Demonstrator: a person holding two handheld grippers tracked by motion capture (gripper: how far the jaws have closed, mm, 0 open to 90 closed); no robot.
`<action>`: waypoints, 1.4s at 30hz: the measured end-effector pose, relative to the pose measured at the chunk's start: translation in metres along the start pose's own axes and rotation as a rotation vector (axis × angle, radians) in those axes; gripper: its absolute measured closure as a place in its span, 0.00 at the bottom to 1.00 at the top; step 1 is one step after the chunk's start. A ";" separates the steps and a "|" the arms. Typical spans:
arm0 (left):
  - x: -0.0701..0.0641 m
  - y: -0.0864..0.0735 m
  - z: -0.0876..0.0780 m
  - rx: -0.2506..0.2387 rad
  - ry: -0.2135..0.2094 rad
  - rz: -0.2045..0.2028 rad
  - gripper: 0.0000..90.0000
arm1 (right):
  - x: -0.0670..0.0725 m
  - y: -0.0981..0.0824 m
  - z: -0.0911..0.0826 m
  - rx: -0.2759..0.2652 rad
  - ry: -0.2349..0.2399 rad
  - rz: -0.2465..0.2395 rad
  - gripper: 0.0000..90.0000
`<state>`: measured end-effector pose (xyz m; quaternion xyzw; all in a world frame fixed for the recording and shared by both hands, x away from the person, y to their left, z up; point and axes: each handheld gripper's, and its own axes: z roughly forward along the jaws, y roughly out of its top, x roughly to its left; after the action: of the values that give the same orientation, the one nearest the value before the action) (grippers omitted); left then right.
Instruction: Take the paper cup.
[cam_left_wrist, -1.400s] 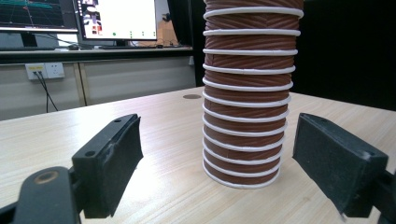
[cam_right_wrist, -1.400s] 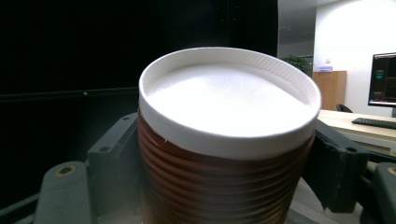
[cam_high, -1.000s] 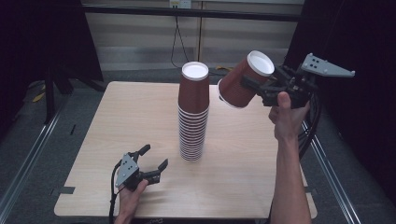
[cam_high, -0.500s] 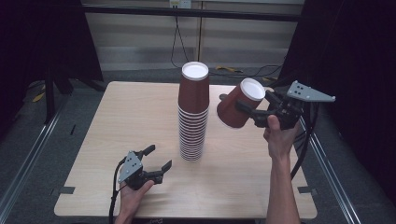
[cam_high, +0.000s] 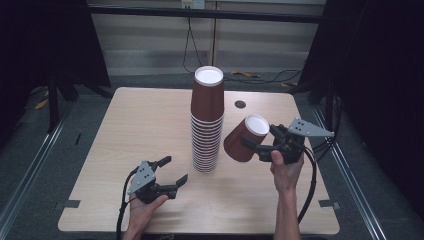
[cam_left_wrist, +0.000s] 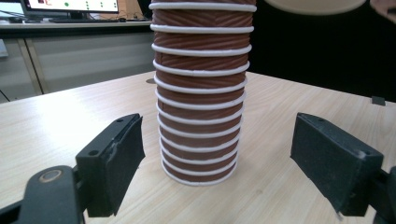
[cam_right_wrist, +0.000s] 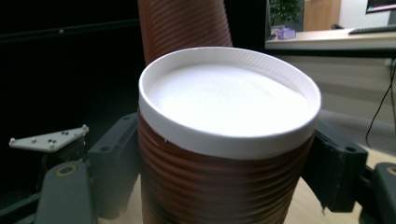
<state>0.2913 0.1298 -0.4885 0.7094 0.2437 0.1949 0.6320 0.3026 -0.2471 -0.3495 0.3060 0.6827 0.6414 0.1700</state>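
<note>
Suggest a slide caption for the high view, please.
Right gripper holds an upturned brown cup beside the cup stack.

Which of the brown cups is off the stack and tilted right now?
The single cup clamped in the right gripper, right of the stack. It leans at an angle above the table; every other cup sits nested upside down in the upright stack.

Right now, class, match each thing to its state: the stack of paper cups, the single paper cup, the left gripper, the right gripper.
Things:
1. stack of paper cups
2. single paper cup
3. left gripper
4. right gripper

States:
A. tilted, held off the table
B. shut on a cup
C. standing upside down on the table
D. open, nothing between its jaws

Pairs: 1-C, 2-A, 3-D, 4-B
</note>
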 end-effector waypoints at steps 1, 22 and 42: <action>0.000 0.001 0.001 -0.004 -0.007 0.009 0.19 | 0.001 -0.003 0.002 0.004 0.008 0.004 0.24; -0.019 0.024 0.013 -0.047 -0.132 0.022 0.19 | 0.029 -0.042 0.035 0.091 0.126 0.009 0.24; -0.032 0.027 0.034 0.025 -0.303 0.012 0.16 | 0.040 -0.063 0.055 0.136 0.216 0.027 0.25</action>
<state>0.2883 0.0812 -0.4647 0.7398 0.1437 0.0865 0.6515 0.2943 -0.1786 -0.4109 0.2552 0.7349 0.6249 0.0658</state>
